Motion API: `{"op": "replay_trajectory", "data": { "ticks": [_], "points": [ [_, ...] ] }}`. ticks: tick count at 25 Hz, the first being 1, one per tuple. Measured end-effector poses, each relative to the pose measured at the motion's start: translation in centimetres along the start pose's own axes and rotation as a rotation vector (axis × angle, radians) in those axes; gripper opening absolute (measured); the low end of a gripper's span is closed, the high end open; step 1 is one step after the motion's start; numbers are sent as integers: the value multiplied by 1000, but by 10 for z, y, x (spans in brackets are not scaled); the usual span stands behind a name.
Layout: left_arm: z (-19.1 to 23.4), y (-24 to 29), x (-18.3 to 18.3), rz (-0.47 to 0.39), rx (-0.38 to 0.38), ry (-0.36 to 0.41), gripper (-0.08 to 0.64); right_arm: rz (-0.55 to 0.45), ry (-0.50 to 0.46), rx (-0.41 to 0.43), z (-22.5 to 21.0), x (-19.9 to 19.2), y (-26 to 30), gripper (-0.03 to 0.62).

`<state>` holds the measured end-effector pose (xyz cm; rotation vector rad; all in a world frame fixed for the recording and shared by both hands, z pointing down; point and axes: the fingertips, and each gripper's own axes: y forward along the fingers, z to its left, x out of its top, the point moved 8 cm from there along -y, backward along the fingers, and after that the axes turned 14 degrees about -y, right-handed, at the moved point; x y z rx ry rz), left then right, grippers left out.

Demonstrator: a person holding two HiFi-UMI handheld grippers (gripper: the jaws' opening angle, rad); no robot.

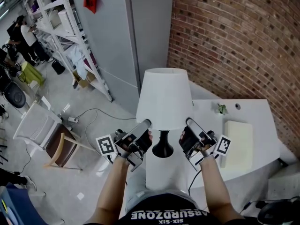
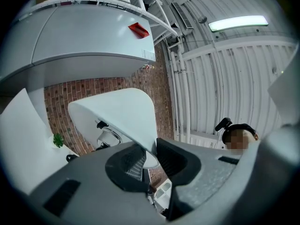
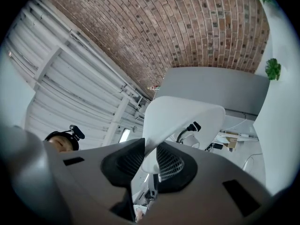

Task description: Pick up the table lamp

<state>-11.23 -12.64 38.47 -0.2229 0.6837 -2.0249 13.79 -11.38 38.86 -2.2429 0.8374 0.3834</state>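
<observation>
The table lamp has a white conical shade (image 1: 163, 96) on a black stem and round black base (image 1: 162, 149), over the front part of the white table (image 1: 208, 110). Whether the base touches the table I cannot tell. My left gripper (image 1: 146, 123) is shut on the shade's lower rim at its left side, and my right gripper (image 1: 189, 122) is shut on the rim at its right side. In the left gripper view the shade (image 2: 117, 114) runs down between the pads of the left gripper (image 2: 149, 156). The right gripper view shows the shade's (image 3: 183, 114) edge pinched in the right gripper (image 3: 151, 156).
A pale flat cushion (image 1: 236, 142) and a small green plant (image 1: 221, 108) lie on the table to the right. A brick wall (image 1: 234, 36) stands behind, a grey cabinet (image 1: 122, 32) and metal shelving (image 1: 61, 32) to the left. A chair (image 1: 40, 125) stands on the floor at lower left.
</observation>
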Motion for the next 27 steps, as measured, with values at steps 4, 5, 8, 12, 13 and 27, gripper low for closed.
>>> {"op": "replay_trajectory", "data": {
  "ticks": [4,5,8,12,13,27],
  "points": [
    [-4,1,1,-4,-6,7,66,9,-5,8,3,1,4,72],
    [-5,1,0,-4,-6,10,65,10,-6,9,4,2,4,72],
    [-8,3,0,0,-7,15,66,12,-11,14,6,3,5,72],
    [-11,4,0,3,-11,15,66,20,-24,17,9,5,6,74],
    [-11,4,0,4,-12,16,64,22,-29,19,10,5,7,74],
    [-17,5,-3,4,-8,31,66,33,-43,27,16,6,8,75]
  ]
}}
